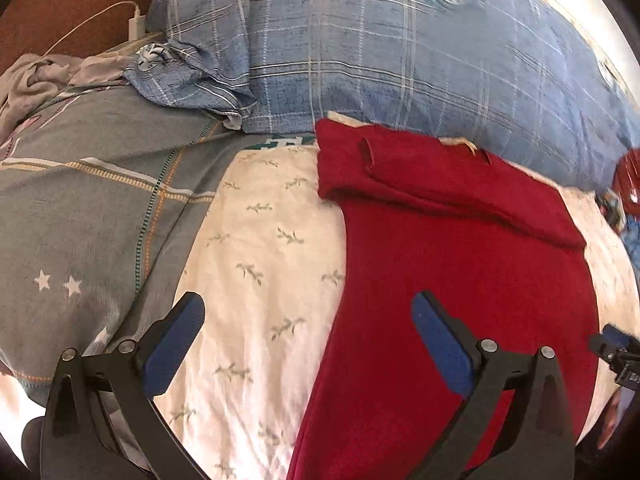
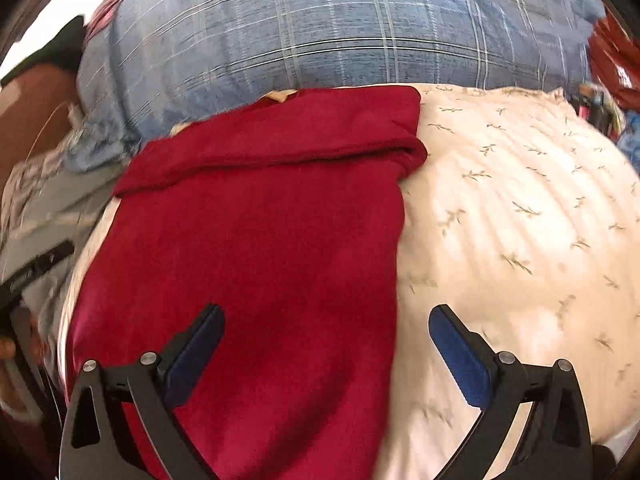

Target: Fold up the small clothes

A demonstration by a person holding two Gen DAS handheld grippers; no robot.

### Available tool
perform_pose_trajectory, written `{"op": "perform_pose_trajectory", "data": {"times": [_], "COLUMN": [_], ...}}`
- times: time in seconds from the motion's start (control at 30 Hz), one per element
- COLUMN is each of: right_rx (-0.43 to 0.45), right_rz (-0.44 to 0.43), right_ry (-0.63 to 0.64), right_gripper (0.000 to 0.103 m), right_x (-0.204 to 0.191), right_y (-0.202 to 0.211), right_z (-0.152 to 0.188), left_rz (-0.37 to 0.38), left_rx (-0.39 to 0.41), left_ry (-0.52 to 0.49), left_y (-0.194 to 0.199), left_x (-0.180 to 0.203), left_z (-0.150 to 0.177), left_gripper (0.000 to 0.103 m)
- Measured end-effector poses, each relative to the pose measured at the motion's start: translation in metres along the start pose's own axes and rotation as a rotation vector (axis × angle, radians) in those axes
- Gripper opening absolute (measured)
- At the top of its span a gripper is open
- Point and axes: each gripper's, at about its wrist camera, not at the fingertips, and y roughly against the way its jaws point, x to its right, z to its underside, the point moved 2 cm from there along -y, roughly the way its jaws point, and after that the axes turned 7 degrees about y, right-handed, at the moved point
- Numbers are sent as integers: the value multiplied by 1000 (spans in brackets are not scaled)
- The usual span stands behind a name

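Note:
A dark red garment [image 1: 460, 272] lies flat on a white sheet with a leaf print [image 1: 264, 248]; its far part is folded over into a band across the top. It also shows in the right wrist view [image 2: 260, 248]. My left gripper [image 1: 308, 316] is open and empty, hovering over the garment's left edge, one finger over the sheet, one over the red cloth. My right gripper [image 2: 326, 328] is open and empty over the garment's right edge. The right gripper's tip shows at the far right of the left wrist view [image 1: 616, 348].
A blue plaid pillow [image 1: 400, 52] lies just behind the garment and also shows in the right wrist view [image 2: 320, 28]. A grey blanket with stars [image 1: 80, 208] lies to the left, with crumpled clothes [image 1: 36, 76] and a white charger cable [image 1: 136, 24] beyond. Red items [image 2: 612, 56] sit at the far right.

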Motion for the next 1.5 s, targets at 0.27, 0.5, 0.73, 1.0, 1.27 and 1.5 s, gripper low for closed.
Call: {"op": "perform_pose_trajectory", "data": {"times": [0.27, 0.5, 0.73, 1.0, 1.27, 1.5], "right_rx": [-83, -124, -160, -157, -193, -177], "right_rz": [-87, -176, -325, -398, -489, -503], "right_ry": [44, 39, 28, 44, 56, 94], "right_gripper": [95, 78, 66, 72, 61, 45], "right_x": [6, 3, -1, -8, -13, -18], "right_y": [24, 28, 29, 31, 27, 31], "right_z": [45, 77, 88, 97, 102, 99], "left_rz": [31, 54, 60, 74, 127, 108], "left_rx": [-91, -211, -256, -284, -311, -314], "left_ry": [-45, -40, -33, -46, -27, -72], "left_y": [12, 12, 15, 17, 26, 29], "left_x": [-14, -26, -32, -35, -33, -26], "left_z": [38, 75, 92, 101, 107, 110], "left_gripper": [103, 103, 103, 103, 103, 96]}}
